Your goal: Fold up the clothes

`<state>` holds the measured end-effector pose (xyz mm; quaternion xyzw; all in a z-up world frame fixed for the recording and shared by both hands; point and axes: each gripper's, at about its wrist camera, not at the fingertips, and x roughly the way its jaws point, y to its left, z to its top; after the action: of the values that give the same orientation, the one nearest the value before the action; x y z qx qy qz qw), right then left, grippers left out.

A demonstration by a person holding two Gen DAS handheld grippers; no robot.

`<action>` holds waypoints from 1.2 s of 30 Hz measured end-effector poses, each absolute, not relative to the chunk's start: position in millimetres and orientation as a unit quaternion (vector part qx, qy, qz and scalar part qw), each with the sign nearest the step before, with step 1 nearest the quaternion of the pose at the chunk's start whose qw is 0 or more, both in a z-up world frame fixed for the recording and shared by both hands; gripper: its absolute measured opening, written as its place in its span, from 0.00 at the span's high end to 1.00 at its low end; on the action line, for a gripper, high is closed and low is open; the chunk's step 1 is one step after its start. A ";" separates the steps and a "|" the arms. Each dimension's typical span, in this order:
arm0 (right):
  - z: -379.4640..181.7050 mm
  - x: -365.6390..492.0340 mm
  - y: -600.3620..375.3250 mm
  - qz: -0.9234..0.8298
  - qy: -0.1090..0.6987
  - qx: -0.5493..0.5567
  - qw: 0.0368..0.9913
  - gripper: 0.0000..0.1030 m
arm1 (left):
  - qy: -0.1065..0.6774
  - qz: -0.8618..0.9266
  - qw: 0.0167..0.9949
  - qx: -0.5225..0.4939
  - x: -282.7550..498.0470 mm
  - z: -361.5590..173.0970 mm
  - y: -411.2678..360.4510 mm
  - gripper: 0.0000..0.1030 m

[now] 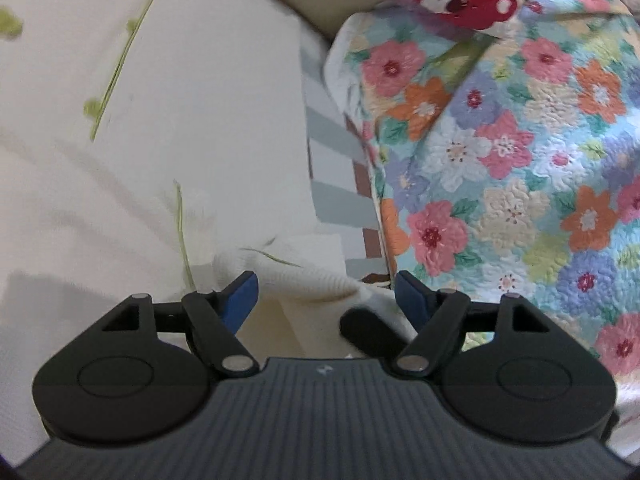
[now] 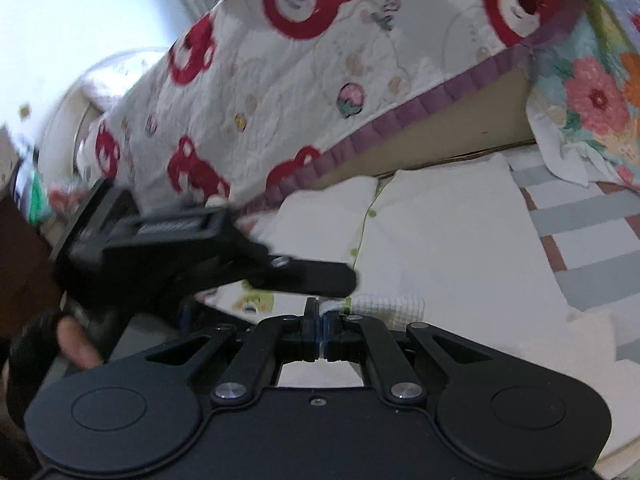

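The right gripper (image 2: 322, 320) pinches the white garment's (image 2: 440, 240) waffle-textured edge, while the left gripper (image 1: 325, 294) hovers wide apart, gripping nothing.

In the left wrist view, flat white garment (image 1: 160, 160) lies open from nine to twelve o'clock. The heaped floral quilt (image 1: 520, 160) blocks one to four o'clock. In the right wrist view, the bear-print quilt (image 2: 300, 80) walls off eleven to one o'clock.
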<state>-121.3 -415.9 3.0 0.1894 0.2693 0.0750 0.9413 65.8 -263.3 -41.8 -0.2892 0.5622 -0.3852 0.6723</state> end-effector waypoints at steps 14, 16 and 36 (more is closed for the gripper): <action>3.3 -143.1 -402.2 0.129 0.275 0.128 0.944 0.83 | 0.503 -0.380 0.714 -0.303 57.4 -27.8 -248.9 0.87; 2.7 -155.1 -415.7 0.113 0.278 0.129 0.945 0.67 | 0.488 -0.377 0.726 -0.306 63.1 -20.7 -244.0 0.96; -43.1 -217.0 -486.7 -0.095 0.426 0.054 0.898 0.52 | 0.457 -0.479 0.730 0.173 -14.8 -34.3 -365.4 0.36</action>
<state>-217.0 -486.7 -43.1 0.0537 0.4261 -0.0951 0.8980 -14.8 -365.4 -34.3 0.1732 0.4567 -0.4786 0.7296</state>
